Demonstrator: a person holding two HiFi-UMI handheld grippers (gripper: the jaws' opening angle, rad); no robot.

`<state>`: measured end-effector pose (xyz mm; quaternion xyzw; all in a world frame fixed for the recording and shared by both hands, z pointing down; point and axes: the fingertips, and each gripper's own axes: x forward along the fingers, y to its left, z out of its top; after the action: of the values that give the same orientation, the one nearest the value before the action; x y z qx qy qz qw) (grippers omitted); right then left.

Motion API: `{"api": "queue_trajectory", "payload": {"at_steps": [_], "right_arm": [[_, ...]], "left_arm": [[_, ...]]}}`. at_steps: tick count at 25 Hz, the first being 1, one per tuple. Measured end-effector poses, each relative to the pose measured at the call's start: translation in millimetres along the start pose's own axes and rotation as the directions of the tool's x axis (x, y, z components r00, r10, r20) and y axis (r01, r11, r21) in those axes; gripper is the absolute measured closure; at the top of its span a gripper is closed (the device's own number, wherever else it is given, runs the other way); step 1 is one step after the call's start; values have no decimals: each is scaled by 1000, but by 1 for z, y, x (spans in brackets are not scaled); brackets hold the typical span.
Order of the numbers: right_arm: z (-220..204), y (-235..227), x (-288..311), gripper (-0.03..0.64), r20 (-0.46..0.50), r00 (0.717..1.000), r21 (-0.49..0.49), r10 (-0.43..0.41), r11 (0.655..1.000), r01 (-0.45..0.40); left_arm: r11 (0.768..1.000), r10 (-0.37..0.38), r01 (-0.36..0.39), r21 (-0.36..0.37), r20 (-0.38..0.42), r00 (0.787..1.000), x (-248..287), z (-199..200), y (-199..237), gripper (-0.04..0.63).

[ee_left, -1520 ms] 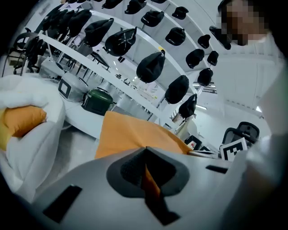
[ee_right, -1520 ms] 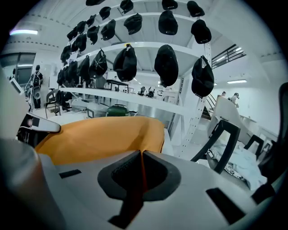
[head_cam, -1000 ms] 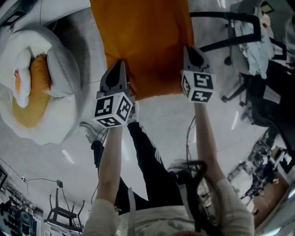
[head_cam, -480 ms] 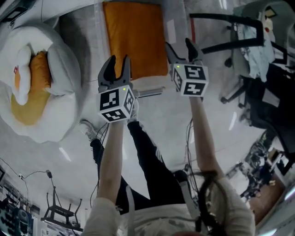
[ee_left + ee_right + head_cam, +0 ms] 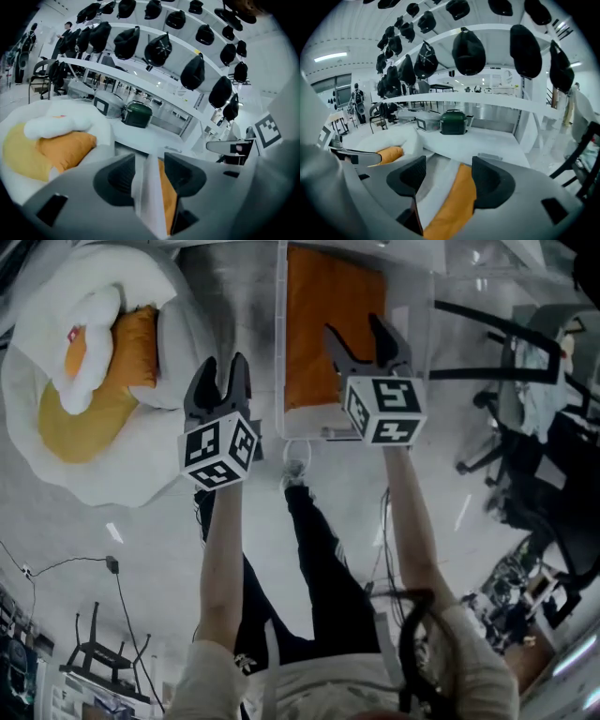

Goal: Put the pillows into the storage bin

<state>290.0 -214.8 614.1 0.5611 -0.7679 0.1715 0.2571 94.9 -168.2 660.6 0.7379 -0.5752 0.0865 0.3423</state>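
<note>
Your left gripper and right gripper have just been opening, both empty; the orange pillow lies in the storage bin, the second pillow at the egg cushion's far edge, nearer your left

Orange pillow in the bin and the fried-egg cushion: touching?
Apart. Head view: orange pillow lies inside the storage bin, with bare floor between the bin and the fried-egg cushion.

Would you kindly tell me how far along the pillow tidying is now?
Done: one orange pillow lies in the storage bin. In hand: nothing; the left claw and right claw have just been opening and grip nothing. Left: a second orange pillow and a white pillow on the egg-shaped cushion.
</note>
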Motion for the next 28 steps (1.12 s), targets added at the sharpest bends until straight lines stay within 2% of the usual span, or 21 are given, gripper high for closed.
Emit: {"api": "queue_trajectory", "payload": {"at_steps": [2, 4, 8, 10, 12, 14, 16, 18, 21, 23, 24, 26, 28], "right_arm": [[23, 42, 15, 337, 20, 999, -8, 38, 999, -38], [44, 87, 33, 338, 32, 997, 6, 74, 997, -74], [71, 188, 75, 337, 30, 988, 76, 152, 985, -154], [80, 243, 102, 337, 20, 977, 110, 211, 971, -212], [83, 296, 128, 337, -4, 958, 180, 287, 942, -282], [75, 340, 152, 337, -46, 932, 292, 360, 897, -332], [64, 379, 176, 337, -92, 904, 418, 418, 840, -346], [52, 411, 201, 337, -122, 878, 553, 463, 766, -328], [35, 441, 233, 337, -142, 856, 725, 497, 641, -252], [22, 451, 248, 337, -155, 849, 803, 504, 565, -189], [15, 454, 254, 337, -158, 846, 832, 509, 530, -164], [4, 460, 263, 337, -153, 846, 874, 510, 469, -125], [-4, 462, 269, 339, -148, 856, 900, 495, 426, -91]], "left_arm": [[995, 53, -49, -88, 41, 998, -15, 20, 49, 419], [974, 121, -100, -204, 93, 988, -33, 41, 106, 419], [912, 224, -161, -378, 130, 966, -67, 71, 225, 401], [867, 252, -157, -472, 145, 957, -80, 83, 287, 378], [797, 293, -153, -585, 153, 944, -92, 85, 347, 357], [720, 345, -165, -674, 142, 928, -104, 79, 399, 353], [646, 388, -174, -743, 124, 913, -113, 69, 442, 351], [569, 409, -164, -806, 104, 907, -116, 56, 476, 350], [431, 411, -121, -894, 75, 908, -109, 33, 509, 350], [338, 402, -93, -937, 55, 914, -102, 17, 521, 350], [300, 389, -83, -950, 43, 920, -97, 8, 524, 350], [245, 354, -77, -966, 15, 935, -84, -11, 526, 350], [176, 326, -31, -984, 29, 945, -73, -25, 526, 350]]}}
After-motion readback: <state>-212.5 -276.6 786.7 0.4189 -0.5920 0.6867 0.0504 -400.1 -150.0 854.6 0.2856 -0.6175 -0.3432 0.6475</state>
